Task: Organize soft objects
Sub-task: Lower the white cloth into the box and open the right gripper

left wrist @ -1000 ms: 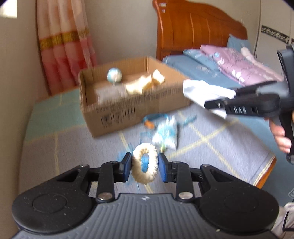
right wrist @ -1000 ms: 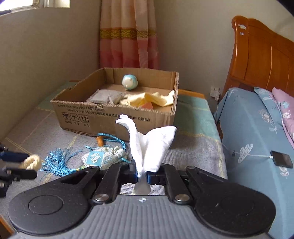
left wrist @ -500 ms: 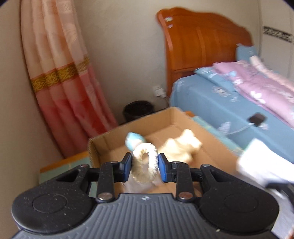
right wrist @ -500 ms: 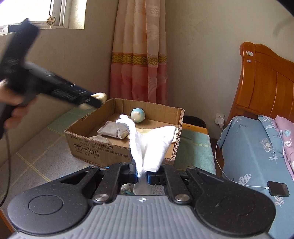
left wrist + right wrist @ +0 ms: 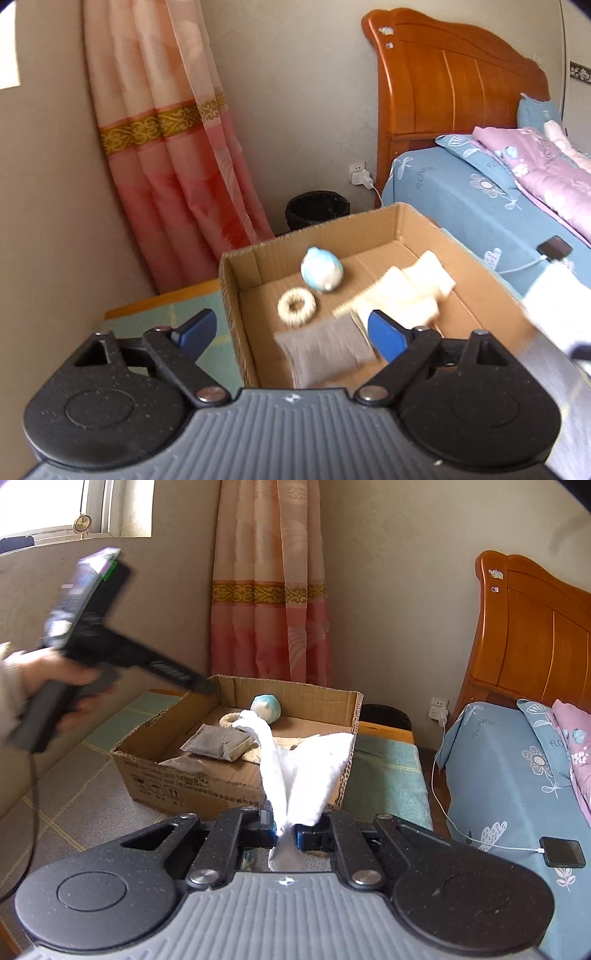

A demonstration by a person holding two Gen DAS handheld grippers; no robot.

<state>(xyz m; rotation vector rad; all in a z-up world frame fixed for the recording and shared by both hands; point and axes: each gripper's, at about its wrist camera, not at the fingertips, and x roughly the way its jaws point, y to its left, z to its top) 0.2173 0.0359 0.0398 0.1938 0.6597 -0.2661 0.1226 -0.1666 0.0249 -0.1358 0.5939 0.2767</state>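
An open cardboard box stands on a grey and green mat; it also shows in the right wrist view. In it lie a cream fluffy ring, a blue-and-white ball, a grey pouch and a cream cloth. My left gripper is open and empty above the box's near end. My right gripper is shut on a white cloth, held in front of the box. That cloth shows blurred at the right of the left wrist view.
A bed with blue sheet and wooden headboard lies to the right, with a charging phone on it. A pink curtain and a black bin stand behind the box. A wall runs along the left.
My left gripper opened and let the fluffy ring drop into the box. The right gripper moved closer to the box with the white cloth.
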